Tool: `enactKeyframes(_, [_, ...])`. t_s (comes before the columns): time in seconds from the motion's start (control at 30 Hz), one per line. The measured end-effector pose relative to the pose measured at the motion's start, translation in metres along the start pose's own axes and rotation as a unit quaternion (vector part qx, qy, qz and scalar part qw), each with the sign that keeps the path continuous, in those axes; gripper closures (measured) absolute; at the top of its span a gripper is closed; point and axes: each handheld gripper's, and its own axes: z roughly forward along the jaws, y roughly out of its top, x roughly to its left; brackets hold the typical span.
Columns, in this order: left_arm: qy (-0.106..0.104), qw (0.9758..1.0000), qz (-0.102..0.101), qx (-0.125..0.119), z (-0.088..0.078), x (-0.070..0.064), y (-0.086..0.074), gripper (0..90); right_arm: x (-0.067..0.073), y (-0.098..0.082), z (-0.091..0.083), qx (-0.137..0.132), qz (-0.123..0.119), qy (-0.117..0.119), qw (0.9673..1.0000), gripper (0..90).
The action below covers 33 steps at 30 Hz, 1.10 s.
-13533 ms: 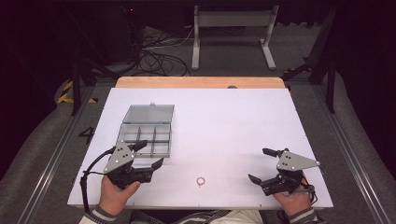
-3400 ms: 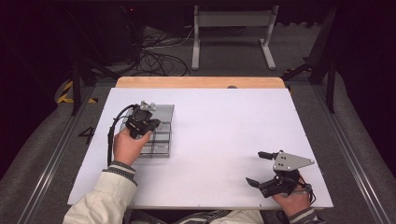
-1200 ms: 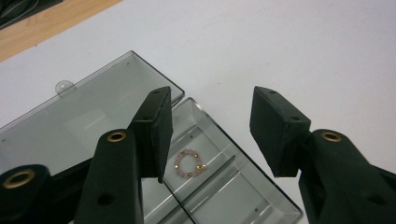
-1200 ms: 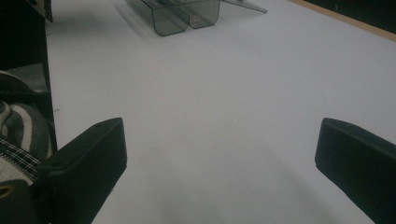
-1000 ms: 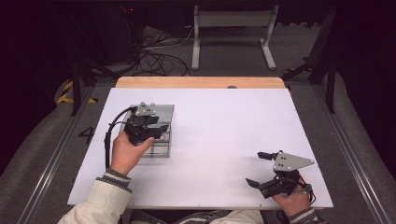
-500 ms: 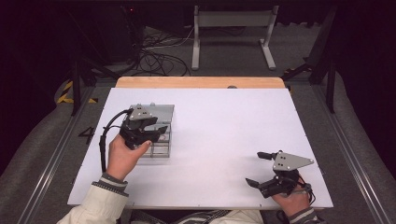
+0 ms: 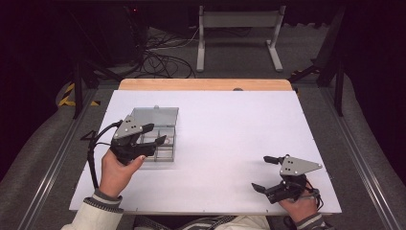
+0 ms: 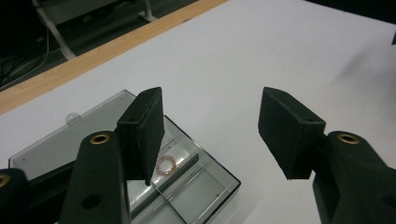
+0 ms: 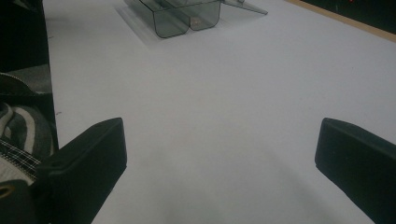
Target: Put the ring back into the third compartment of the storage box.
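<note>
Since half a second ago the left gripper has been drawn back toward the surface's near edge, jaws just opened and empty, the ring left in the compartment box.

The left tongs, held in the person's left hand, hover with nothing between the black jaws, which have just been opening. The right tongs, gripped in the right hand, sit low near the person with jaws spread wide and empty. Both forearms enter from the bottom edge.
</note>
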Motion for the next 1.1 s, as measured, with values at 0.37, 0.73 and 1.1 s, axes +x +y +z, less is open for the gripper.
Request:
enactKeyframes(0.37, [-0.017, 0.9993, 0.014, -0.029, -0.016, -0.010, -0.016, 29.3, 0.000, 0.000, 0.000, 0.001, 0.000, 0.002, 1.0000, 2.8])
enactKeyframes(0.73, [-0.019, 0.9984, 0.000, -0.054, -0.029, -0.008, -0.036, 24.3, 0.000, 0.000, 0.000, 0.001, 0.001, 0.003, 1.0000, 2.8])
enactKeyframes(1.1, [-0.008, 0.9978, -0.007, -0.066, -0.038, -0.007, -0.067, 21.5, 0.001, 0.000, 0.001, 0.002, 0.000, 0.003, 1.0000, 2.8])
